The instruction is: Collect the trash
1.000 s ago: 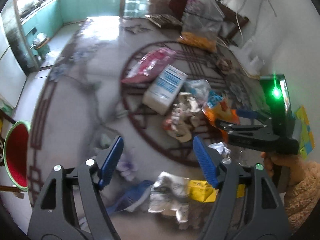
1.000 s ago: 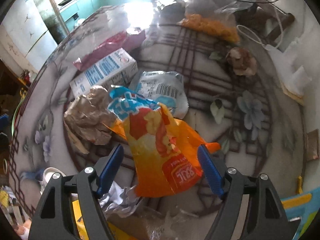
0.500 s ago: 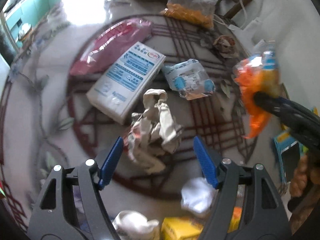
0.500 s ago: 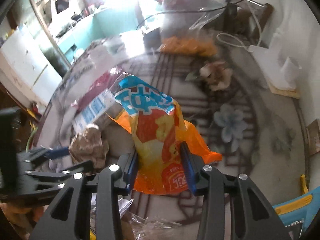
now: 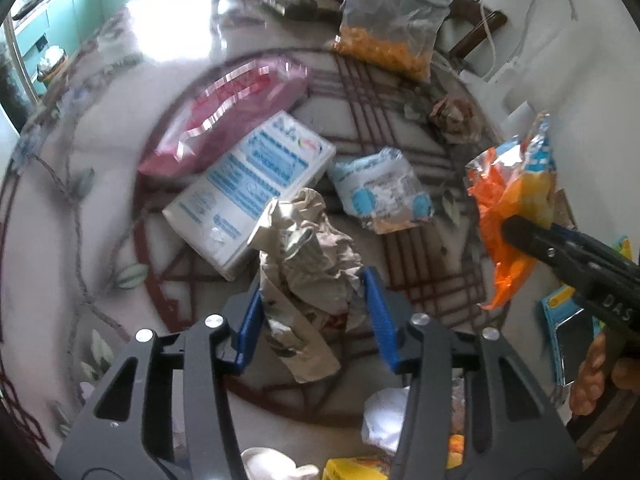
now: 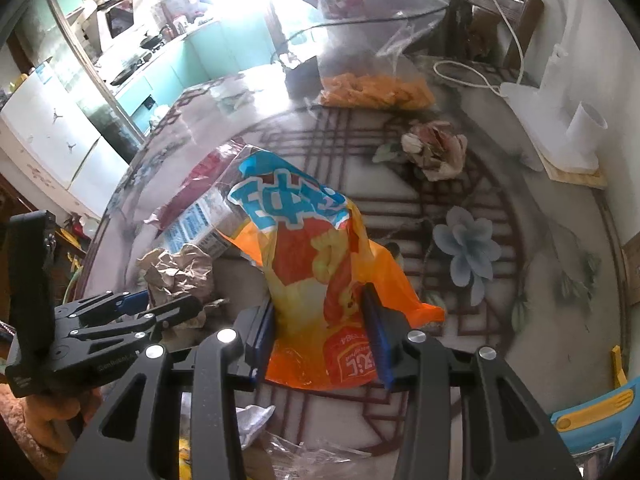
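Left hand-held gripper (image 5: 312,316): its blue pads have just been closing and now press on both flanks of the crumpled beige-brown paper wad (image 5: 308,264), which sits on the glass-topped patterned worktop (image 5: 100,152), touching the white-and-blue printed carton (image 5: 248,188). We judge the wad light, soft and springy; it will crush under the pads, so a hold across its thick middle seems safer than one on a loose flap.

Right hand-held gripper (image 6: 320,332): pinching the lower part of the orange-and-blue crinkly foil snack bag (image 6: 316,272), which appears lifted clear of the worktop. We judge the bag near weightless, limp and slick; the film may slide between the pads, so a grip over a folded, doubled section looks best.

Further out lie a pink shiny plastic pouch (image 5: 224,120), a small white-and-blue crumpled wrapper (image 5: 380,192) and a clear plastic bag of orange snacks (image 5: 388,28).

What each view adds:
- The left wrist view shows both pads on the wad and the orange bag hanging in the other tool at the right edge; that tool's pads are mostly hidden there.
- The right wrist view shows both pads seated on the bag. It also shows the left tool side-on at the wad, a hand below it, and a kitchen beyond the worktop.
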The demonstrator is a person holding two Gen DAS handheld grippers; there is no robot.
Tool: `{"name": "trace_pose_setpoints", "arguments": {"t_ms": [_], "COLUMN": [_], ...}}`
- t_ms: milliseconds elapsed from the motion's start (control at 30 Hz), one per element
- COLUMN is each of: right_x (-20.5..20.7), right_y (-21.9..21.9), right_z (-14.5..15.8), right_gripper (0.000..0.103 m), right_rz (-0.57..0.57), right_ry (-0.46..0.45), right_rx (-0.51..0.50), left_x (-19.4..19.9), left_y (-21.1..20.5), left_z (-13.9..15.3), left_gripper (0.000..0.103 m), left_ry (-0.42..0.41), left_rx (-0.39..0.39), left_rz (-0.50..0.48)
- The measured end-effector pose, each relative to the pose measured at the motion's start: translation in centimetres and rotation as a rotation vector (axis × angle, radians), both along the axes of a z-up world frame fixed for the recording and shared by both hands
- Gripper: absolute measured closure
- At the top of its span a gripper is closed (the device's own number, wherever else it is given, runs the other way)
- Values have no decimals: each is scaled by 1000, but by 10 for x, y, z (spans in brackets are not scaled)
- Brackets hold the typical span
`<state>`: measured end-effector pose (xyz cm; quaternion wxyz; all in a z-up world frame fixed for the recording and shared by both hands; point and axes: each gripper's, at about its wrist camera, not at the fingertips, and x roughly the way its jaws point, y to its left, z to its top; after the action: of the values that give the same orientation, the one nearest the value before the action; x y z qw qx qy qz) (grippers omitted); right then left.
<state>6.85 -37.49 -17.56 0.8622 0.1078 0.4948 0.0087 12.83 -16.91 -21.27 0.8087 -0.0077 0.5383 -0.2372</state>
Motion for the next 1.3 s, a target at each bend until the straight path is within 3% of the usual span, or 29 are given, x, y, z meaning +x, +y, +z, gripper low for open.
{"name": "trace_pose_setpoints", "arguments": {"t_ms": [367, 700, 967, 1300], "right_x": [-20, -39, -47, -47], "right_y": [35, 78, 108, 142], "right_z": [41, 90, 107, 111], "right_gripper": [63, 63, 62, 62], "right_rz": [32, 76, 130, 172], "right_ry": [-89, -210, -259, -269], "right_rx": [8, 5, 4, 11], "left_x": [-39, -68, -85, -92], "left_y": [45, 94, 122, 159], "left_z": [79, 131, 148, 149], "left_gripper": [57, 56, 56, 56], "left_ry": [-220, -322, -382, -381], "left_rx": [44, 18, 22, 33], "left_rz": [42, 143, 190, 238]}}
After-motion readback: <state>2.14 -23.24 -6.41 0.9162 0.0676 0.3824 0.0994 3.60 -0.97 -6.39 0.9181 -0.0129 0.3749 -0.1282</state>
